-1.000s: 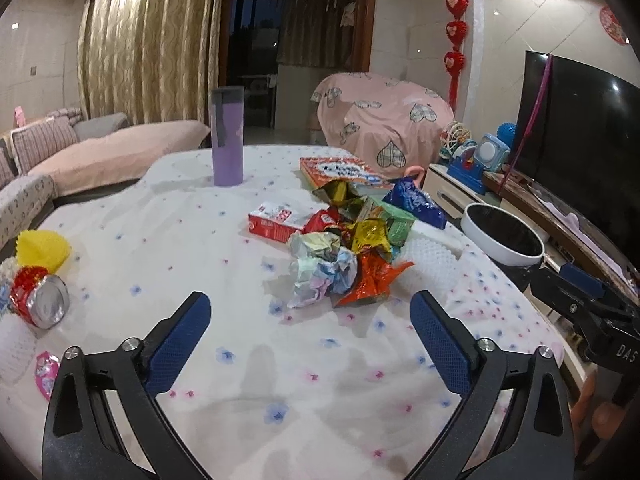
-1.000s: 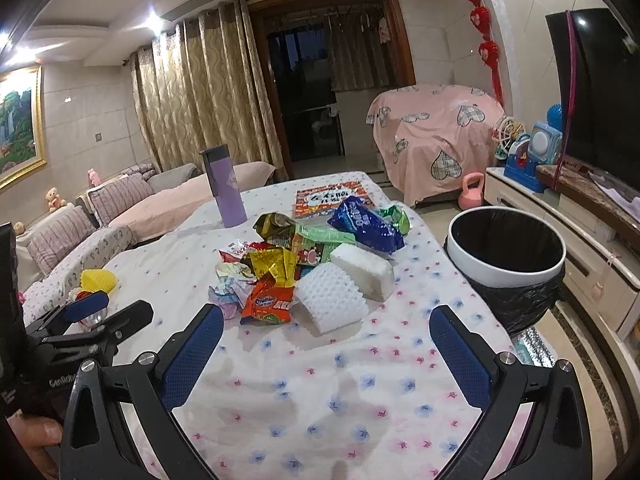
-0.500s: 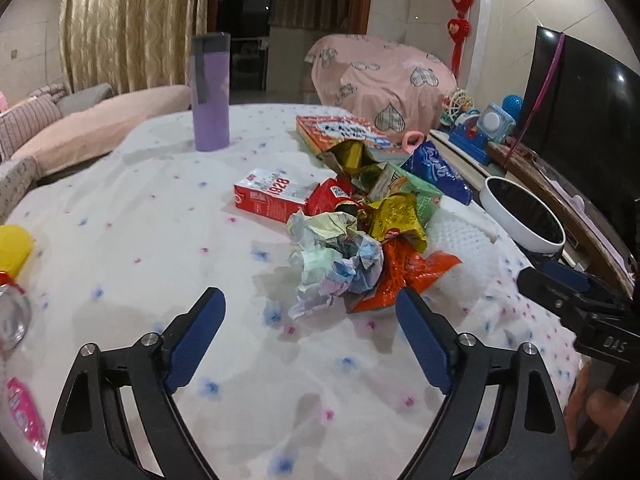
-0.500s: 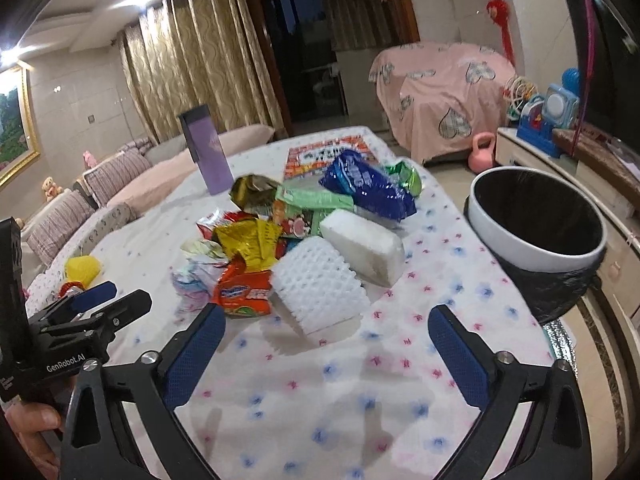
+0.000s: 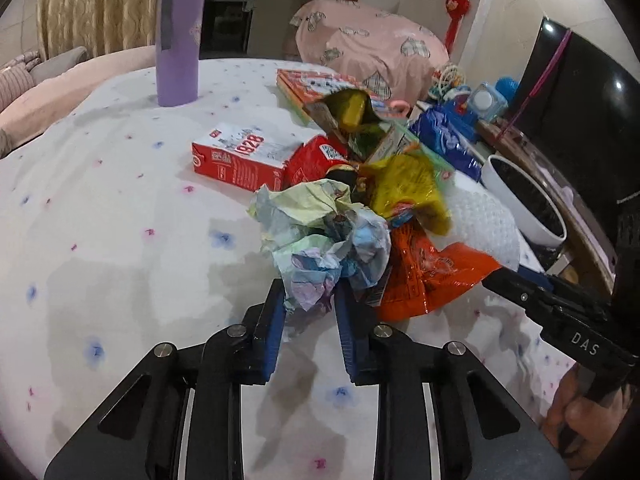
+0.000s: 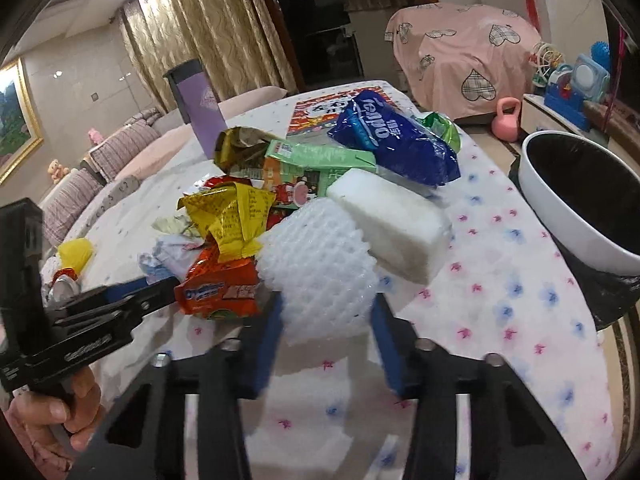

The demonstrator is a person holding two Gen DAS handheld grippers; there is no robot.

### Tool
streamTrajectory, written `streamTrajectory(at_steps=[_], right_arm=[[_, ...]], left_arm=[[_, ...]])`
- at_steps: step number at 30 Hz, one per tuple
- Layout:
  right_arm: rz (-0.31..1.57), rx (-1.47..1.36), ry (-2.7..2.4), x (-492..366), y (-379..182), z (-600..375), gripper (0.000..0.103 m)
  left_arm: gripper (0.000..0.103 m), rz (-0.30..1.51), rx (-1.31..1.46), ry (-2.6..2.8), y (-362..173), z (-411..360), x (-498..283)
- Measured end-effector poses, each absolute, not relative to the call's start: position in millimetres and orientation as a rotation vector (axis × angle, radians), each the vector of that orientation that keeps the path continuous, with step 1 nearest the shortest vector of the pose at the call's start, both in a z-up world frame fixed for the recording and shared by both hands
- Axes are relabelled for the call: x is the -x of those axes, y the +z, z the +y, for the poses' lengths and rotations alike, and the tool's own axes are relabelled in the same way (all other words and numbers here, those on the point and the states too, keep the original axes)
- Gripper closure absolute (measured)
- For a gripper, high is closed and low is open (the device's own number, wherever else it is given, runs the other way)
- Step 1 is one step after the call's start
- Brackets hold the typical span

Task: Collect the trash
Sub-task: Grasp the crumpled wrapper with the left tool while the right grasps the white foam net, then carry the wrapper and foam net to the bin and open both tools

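A pile of trash lies on the white flowered tablecloth [image 5: 120,208]. My left gripper [image 5: 310,300] is shut on the near end of a crumpled pastel paper wad [image 5: 324,236]. An orange wrapper [image 5: 432,276] and a yellow wrapper [image 5: 408,188] lie beside the wad. My right gripper [image 6: 326,320] is shut on a white foam net sleeve [image 6: 316,264], its blue pads against both sides. A white foam block [image 6: 392,220] and a blue Tempo pack [image 6: 392,136] lie behind the sleeve. The black-lined white trash bin [image 6: 580,200] stands at the table's right edge.
A purple tumbler [image 5: 178,40] stands at the far side. A red carton [image 5: 240,156] and an orange flat box [image 5: 316,84] lie near the pile. A yellow cup and a can [image 6: 66,276] sit at the left. A TV [image 5: 580,120] is to the right.
Both grippers moved forward into the pile and closed. The left one took the crumpled paper wad, the right one took the foam net sleeve.
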State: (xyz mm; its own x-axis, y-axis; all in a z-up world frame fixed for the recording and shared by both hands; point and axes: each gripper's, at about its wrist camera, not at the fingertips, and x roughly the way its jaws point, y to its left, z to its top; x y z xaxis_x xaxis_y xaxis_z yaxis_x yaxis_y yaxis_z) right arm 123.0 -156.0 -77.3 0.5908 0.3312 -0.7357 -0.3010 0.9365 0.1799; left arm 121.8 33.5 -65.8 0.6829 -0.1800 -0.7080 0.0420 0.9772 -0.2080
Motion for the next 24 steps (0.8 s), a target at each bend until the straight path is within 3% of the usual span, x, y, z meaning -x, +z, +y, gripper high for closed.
streamTrajectory(at_steps=[5,24], right_arm=[[0.831,-0.046,0.392,-107.2,-67.0,-161.4,0.074],[0.745,-0.121,0.268,-83.8,-30.4,-241.0,0.075]], left_arm=[[0.086,0.758,0.180,-0.119,-50.8,35.4,-101.8],[0.086,0.696,0.090,-0.341,-9.6,-68.2,-105.7]])
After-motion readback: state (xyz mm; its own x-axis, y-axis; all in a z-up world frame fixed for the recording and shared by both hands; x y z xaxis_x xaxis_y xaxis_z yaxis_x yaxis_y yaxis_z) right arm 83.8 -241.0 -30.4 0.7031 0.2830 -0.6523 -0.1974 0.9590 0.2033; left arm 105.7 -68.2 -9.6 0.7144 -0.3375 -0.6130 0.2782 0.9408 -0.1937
